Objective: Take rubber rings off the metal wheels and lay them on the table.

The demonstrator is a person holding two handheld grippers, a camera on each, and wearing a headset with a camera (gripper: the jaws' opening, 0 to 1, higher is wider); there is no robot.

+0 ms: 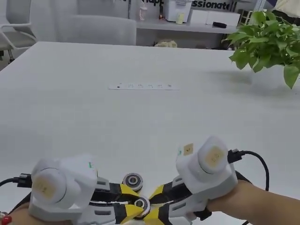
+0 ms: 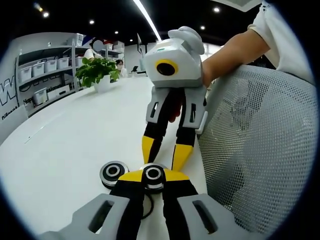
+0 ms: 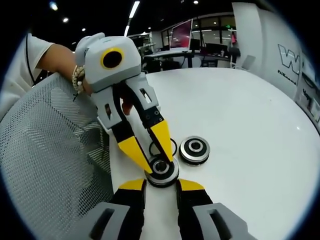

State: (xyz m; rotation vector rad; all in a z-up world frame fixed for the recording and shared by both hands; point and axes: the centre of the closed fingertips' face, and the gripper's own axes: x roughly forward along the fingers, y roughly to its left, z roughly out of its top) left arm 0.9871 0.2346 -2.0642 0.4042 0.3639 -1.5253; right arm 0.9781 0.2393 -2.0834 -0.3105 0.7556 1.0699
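Nearest to us, at the desk's (image 1: 140,122) front edge, both grippers meet on one wheel (image 1: 141,204). The left gripper (image 2: 153,175) has its jaws closed to the wheel's width, yellow tips against its sides, so we judge that it holds the wheel. The right gripper (image 3: 162,184) comes from the opposite side with its jaws narrowed, tips at the wheel's rim. We cannot tell whether they press the metal, pinch the rubber or merely flank it. Beside us is a mesh chair (image 2: 260,150).

Just behind the held wheel, one rubber ring (image 3: 174,145) lies flat on the desk, loose and off any wheel, so we count one removal as done. Near it, apart from both grippers, the second wheel (image 3: 194,150) lies flat. Its outer band looks dark (likely rubber, though we cannot be certain at this size).

We judge the task as partly done: one ring is laid down, the wheel between the jaws is the one in hand, and at least one ring looks left to peel.

Farther off the desk is bare apart from a socket strip (image 1: 143,86), with a potted plant (image 1: 265,42) at its far right.
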